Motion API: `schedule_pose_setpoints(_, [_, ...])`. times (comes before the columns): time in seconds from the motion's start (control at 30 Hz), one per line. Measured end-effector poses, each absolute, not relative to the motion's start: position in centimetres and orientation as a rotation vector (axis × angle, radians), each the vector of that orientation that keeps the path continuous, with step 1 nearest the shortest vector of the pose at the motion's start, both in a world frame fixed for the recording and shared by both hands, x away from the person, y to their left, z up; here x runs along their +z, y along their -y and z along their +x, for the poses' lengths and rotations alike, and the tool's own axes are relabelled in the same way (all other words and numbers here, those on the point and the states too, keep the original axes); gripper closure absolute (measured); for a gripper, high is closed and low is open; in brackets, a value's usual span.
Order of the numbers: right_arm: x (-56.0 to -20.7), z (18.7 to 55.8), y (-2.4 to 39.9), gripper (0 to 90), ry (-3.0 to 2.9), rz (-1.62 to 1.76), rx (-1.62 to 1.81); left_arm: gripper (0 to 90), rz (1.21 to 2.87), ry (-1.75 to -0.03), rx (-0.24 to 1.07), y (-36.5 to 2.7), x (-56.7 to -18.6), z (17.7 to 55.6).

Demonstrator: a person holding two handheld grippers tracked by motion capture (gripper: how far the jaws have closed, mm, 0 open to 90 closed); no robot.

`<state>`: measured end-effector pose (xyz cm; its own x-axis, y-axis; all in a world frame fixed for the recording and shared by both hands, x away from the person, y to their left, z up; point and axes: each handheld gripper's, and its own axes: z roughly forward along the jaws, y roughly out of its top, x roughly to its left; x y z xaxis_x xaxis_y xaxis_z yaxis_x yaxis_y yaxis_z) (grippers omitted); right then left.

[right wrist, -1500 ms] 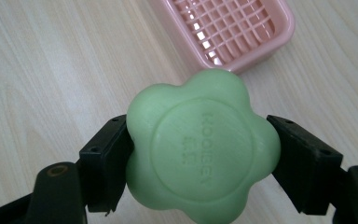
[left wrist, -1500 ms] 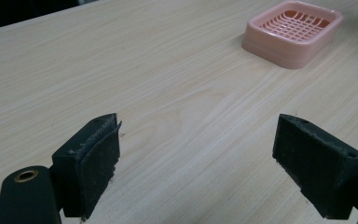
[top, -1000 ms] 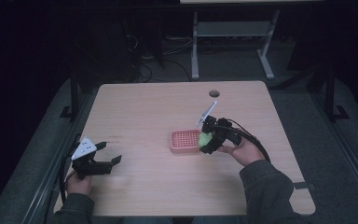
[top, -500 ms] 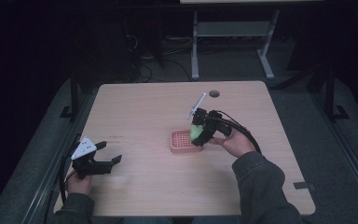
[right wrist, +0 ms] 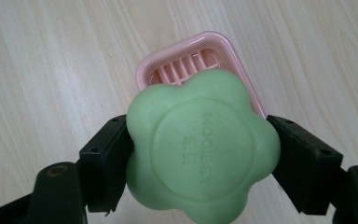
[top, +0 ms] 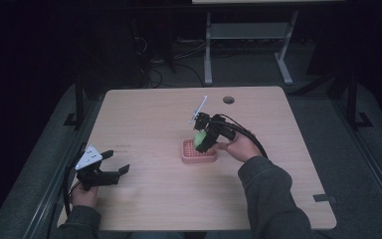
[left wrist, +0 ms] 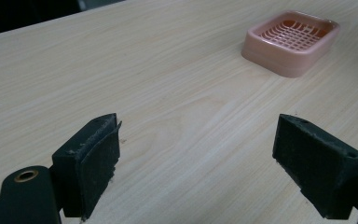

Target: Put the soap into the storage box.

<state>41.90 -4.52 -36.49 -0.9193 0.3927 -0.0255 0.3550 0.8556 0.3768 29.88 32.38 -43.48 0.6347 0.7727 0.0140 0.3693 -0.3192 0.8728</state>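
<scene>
Green soap [right wrist: 200,154] embossed, perhaps "KOOBE", in right tongs [right wrist: 200,158].

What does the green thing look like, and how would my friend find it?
Look at the wooden table, then at the pink dish near its middle. Just above that dish, the right gripper holds the soap between its black fingers. It is the one green thing here, shaped like a puffy flower with letters pressed into a round face.
</scene>
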Motion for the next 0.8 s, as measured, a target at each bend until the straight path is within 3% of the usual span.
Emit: schedule_pose_setpoints(0.8, [-38.2, 43.5, 3.3, 25.8, -2.951, 0.622, 0.526, 14.4, 1.927, -0.896, 0.544, -32.3, -43.5, 29.9])
